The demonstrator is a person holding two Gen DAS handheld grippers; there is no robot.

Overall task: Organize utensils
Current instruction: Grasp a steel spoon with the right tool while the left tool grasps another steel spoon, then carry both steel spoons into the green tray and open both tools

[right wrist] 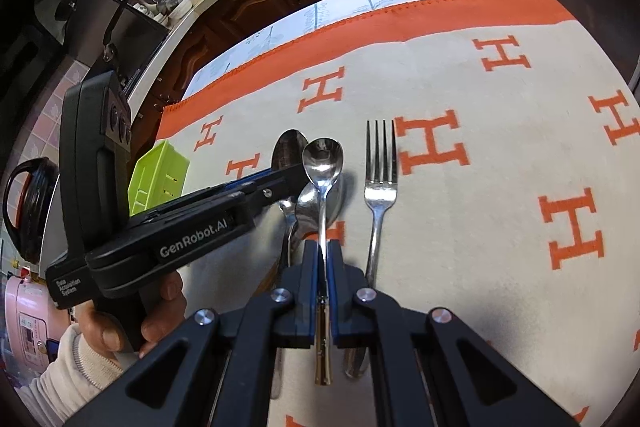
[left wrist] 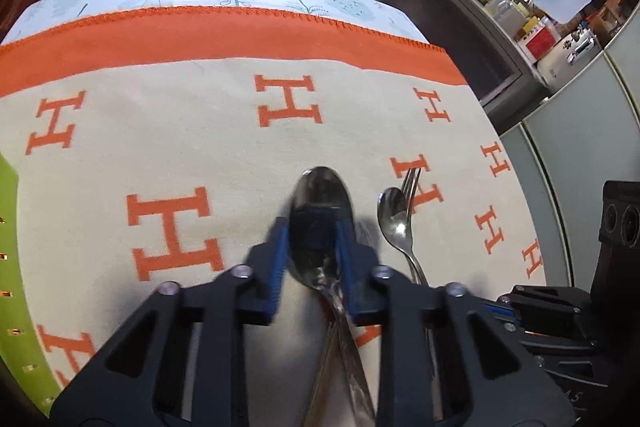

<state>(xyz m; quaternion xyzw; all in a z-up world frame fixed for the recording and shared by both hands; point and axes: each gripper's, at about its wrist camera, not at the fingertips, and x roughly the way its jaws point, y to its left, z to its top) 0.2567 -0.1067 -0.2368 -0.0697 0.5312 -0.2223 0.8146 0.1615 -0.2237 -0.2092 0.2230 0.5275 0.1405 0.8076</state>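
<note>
The large spoon (left wrist: 322,203) was blurred, its handle running off the bottom edge between the left gripper's (left wrist: 313,227) blue pads. The fork (left wrist: 411,183) lay mostly hidden behind the small spoon (left wrist: 394,215). The green tray (right wrist: 158,173) was half covered by that gripper. The jars on the far worktop (left wrist: 516,7) were too small to tell apart.

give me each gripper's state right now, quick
Left tongs: shut on the large spoon.
Right tongs: shut on the small spoon by its handle.
</note>
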